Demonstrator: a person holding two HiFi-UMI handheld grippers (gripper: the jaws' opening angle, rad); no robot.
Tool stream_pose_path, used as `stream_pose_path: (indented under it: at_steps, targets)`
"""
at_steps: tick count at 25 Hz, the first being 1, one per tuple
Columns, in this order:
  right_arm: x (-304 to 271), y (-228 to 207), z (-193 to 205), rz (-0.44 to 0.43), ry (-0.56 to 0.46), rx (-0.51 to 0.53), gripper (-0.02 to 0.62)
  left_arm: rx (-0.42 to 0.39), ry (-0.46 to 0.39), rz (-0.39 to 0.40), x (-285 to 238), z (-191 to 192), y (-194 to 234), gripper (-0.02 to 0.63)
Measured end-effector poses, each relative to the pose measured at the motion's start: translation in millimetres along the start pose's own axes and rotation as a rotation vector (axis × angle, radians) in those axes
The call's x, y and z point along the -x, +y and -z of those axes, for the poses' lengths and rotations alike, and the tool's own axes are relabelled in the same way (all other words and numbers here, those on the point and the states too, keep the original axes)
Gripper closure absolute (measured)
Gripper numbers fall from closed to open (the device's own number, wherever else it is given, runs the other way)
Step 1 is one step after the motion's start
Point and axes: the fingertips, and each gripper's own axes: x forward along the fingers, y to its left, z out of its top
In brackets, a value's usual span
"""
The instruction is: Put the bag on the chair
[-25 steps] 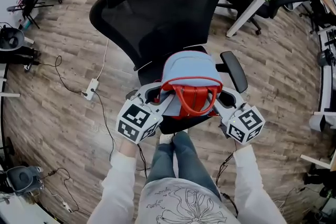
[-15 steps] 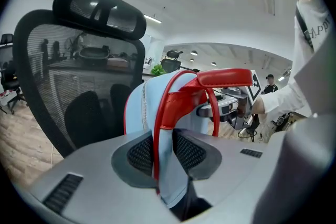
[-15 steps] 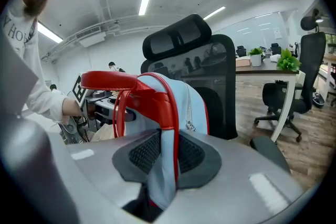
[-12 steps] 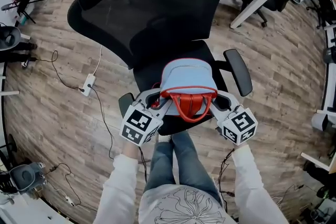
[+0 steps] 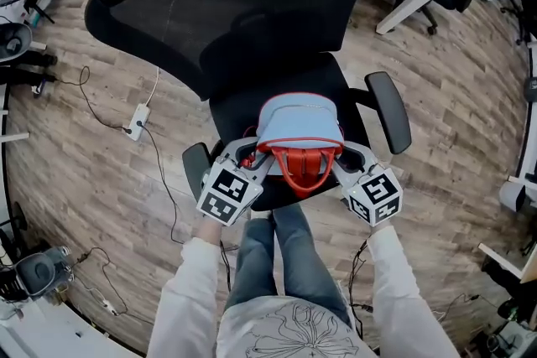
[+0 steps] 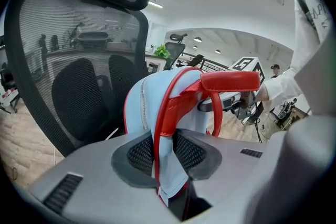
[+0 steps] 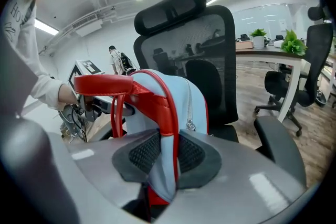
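Bag (image 5: pixel 298 123), pale blue with red handles (image 5: pixel 306 165) and red piping, upright between the two tongs and gripped from both sides. On its left edge, the left gripper (image 5: pixel 252 165), clamped: blue fabric and red trim pinched between the dark mesh pads (image 6: pixel 137 155) in the left gripper view. On its right edge, the right gripper (image 5: pixel 346 159), clamped the same way, fabric squeezed between its own pads. Handles arched toward the person, between the two marker cubes (image 5: pixel 228 193). Whole bag over the front half of the black seat (image 5: pixel 235 109) of the chair (image 5: pixel 168 29), ahead of the mesh backrest (image 5: pixel 252 4), with one armrest (image 5: pixel 390 109) just beside the right gripper. Cannot tell whether the bottom of the bag touches the seat.

Compared with a second ago: bag and both grippers lower, sunk together toward the seat; more of the seat showing around the bag; backrest filling more of the head view. Same hold on both edges, jaws no wider and no narrower.
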Motion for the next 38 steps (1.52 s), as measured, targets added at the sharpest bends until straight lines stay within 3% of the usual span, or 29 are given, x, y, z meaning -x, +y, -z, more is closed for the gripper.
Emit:
stream_pose_path:
  at_steps: [18, 24, 31, 38]
  targets:
    - [-40.3, -21.8, 49.1, 0.054, 0.105, 0.094, 0.499, -0.027, 0.085, -0.048, -44.1, 46.5, 15.5, 0.508]
    - [-47.5, -24.3, 56.3, 0.058, 0.093, 0.121, 0.497, -0.050, 0.096, -0.056, -51.2, 53.7, 20.3, 0.508]
    - [-49.6, -20.2, 58.6, 0.064, 0.077, 0.131, 0.492, -0.024, 0.070, -0.071, -51.1, 60.3, 21.9, 0.497]
    - [-44.5, -21.2, 63.6, 0.131, 0.090, 0.136, 0.442, 0.041, 0.054, -0.058, -44.3, 62.1, 20.2, 0.460]
